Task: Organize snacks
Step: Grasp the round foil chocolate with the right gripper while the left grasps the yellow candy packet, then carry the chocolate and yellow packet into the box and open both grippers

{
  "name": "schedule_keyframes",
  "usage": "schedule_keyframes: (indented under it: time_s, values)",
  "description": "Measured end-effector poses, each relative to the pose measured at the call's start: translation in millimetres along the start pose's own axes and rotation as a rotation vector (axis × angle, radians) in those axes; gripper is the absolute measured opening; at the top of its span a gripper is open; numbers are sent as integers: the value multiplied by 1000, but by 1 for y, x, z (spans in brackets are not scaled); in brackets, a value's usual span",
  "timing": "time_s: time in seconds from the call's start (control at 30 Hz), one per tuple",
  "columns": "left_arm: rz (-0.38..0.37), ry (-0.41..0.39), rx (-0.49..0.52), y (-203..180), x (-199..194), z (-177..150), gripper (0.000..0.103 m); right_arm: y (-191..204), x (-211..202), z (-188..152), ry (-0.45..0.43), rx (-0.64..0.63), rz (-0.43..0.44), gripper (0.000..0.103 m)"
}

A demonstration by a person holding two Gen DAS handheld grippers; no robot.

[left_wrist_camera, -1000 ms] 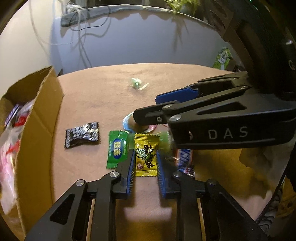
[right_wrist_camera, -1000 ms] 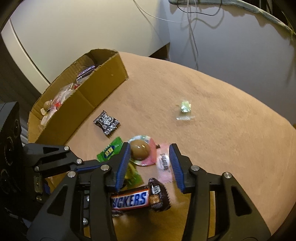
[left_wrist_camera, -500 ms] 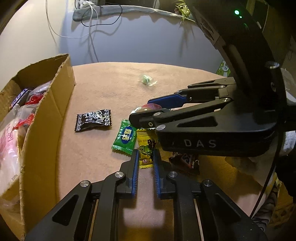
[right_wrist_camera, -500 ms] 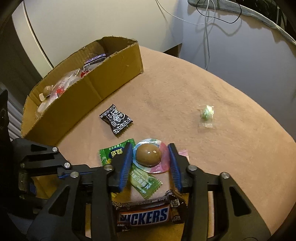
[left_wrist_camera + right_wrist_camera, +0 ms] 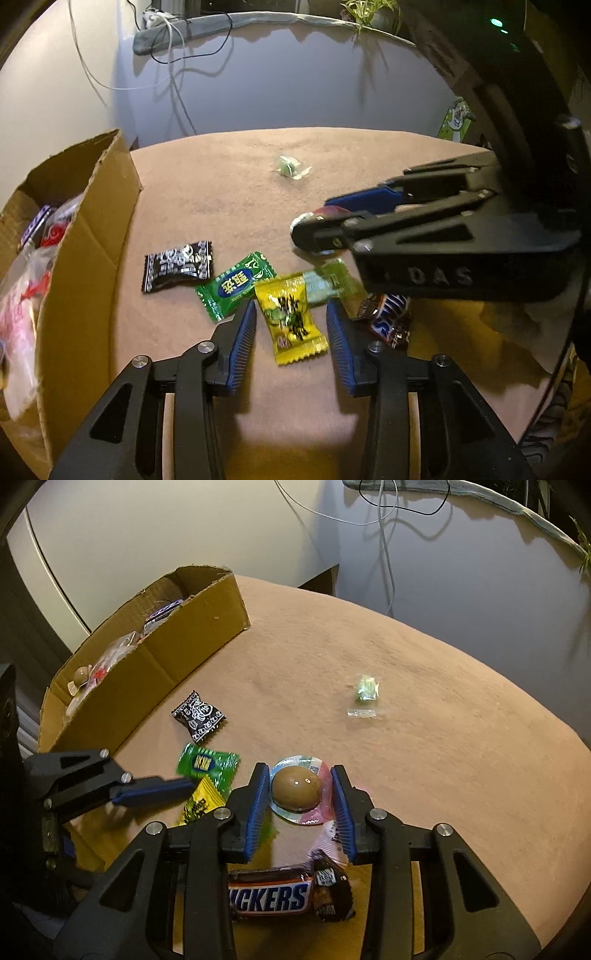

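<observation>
Left wrist view shows the left gripper (image 5: pixel 291 328) with its blue-padded jaws opening around a yellow candy sachet with black print (image 5: pixel 293 321); the pads stand apart from the sachet, which lies flat on the tan cloth-covered table (image 5: pixel 221 192). Right wrist view shows the right gripper (image 5: pixel 299 805) closing its jaws on a round foil-lidded cup with a brown dome (image 5: pixel 297 792). The pads are just beside its rim, and I cannot tell whether they press it already.

I judge the step in hand to be a picking of loose snacks for the open brown cardboard box (image 5: pixel 155 657), which already holds several packets. The right hand needs a firm hold on the cup before lifting; the left hand must settle again on the sachet.

Readable writing: "ICKERS" on the brown chocolate bar wrapper (image 5: pixel 280 897), and "DAS" on the black body of the right gripper. The green sachet (image 5: pixel 236 284) carries characters too blurred to read.
</observation>
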State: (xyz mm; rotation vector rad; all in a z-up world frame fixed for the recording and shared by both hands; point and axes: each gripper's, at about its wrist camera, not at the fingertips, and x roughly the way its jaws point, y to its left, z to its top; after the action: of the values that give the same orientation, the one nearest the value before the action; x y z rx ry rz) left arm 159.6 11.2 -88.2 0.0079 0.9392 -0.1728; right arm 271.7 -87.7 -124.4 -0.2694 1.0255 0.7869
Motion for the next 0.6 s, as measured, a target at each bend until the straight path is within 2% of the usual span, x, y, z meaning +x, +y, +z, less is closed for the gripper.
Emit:
schedule_keyframes:
  time_s: [0.07,0.6]
  values:
    - [22,-11,25,-2,1,0,24,1,0,0,-1,-3,-4,36]
    - [-12,-62,0,5,-26,3,22,9,-24,-6,-58,-9,-40,32]
